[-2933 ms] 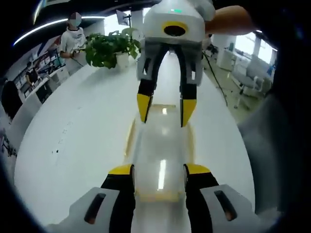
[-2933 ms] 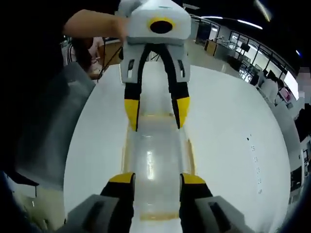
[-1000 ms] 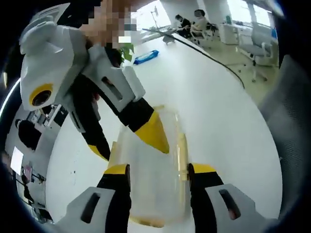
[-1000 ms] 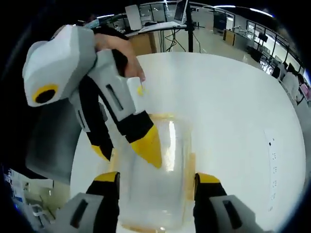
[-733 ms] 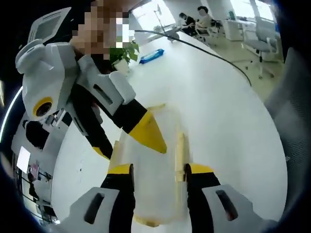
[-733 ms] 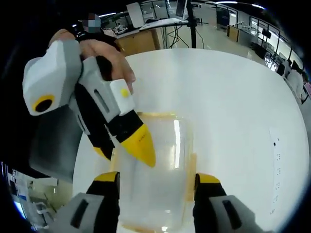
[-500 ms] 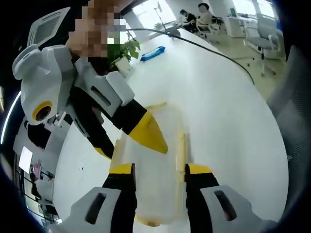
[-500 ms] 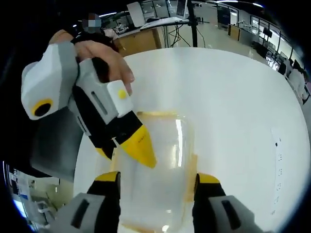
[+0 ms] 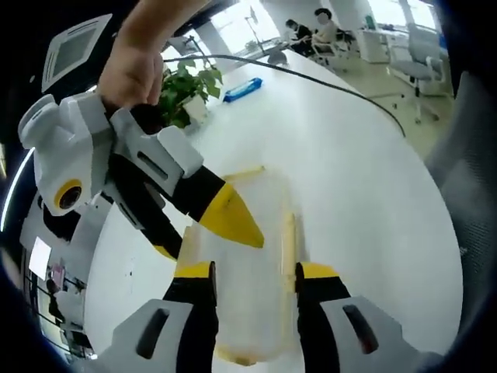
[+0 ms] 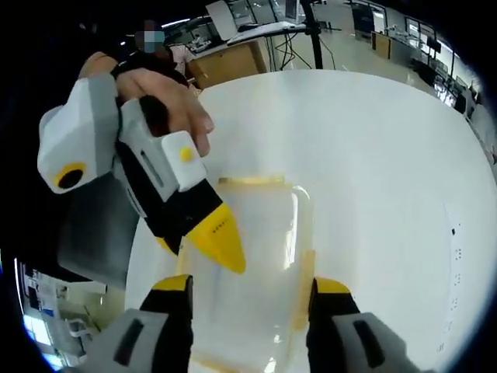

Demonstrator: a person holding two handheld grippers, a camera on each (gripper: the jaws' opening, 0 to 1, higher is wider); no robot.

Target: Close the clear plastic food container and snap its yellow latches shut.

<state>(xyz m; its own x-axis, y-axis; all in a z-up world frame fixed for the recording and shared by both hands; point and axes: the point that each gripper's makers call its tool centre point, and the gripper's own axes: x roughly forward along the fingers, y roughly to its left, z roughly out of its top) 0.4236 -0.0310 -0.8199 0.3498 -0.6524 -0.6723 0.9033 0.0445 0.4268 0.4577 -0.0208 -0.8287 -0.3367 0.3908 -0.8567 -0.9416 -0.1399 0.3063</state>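
The clear plastic container (image 9: 252, 268) with yellow latches (image 9: 288, 239) lies lengthwise on the white table (image 9: 365, 179). My left gripper (image 9: 255, 272) is open, its jaws either side of the near end, the right jaw at a side latch. The right gripper (image 9: 198, 233), held by a hand, reaches in from the left, one yellow fingertip (image 9: 231, 219) over the lid, the other outside the container's left edge. In the right gripper view the container (image 10: 260, 256) sits between my right gripper's (image 10: 252, 285) wide-open jaws. The left gripper (image 10: 190, 242) slants in there with a fingertip (image 10: 216, 242) on the lid.
A potted plant (image 9: 185, 84), a blue packet (image 9: 239, 87) and a black cable (image 9: 326, 78) lie at the table's far end. A grey chair back (image 9: 474, 179) stands off the table's right edge. Desks (image 10: 233, 62) and a stand (image 10: 314, 31) are beyond the table (image 10: 388, 155).
Nearly three seconds ago the grippers faced each other along the container; now each slants in from the left. The right jaws have spread wider. Over the last half second little has moved.
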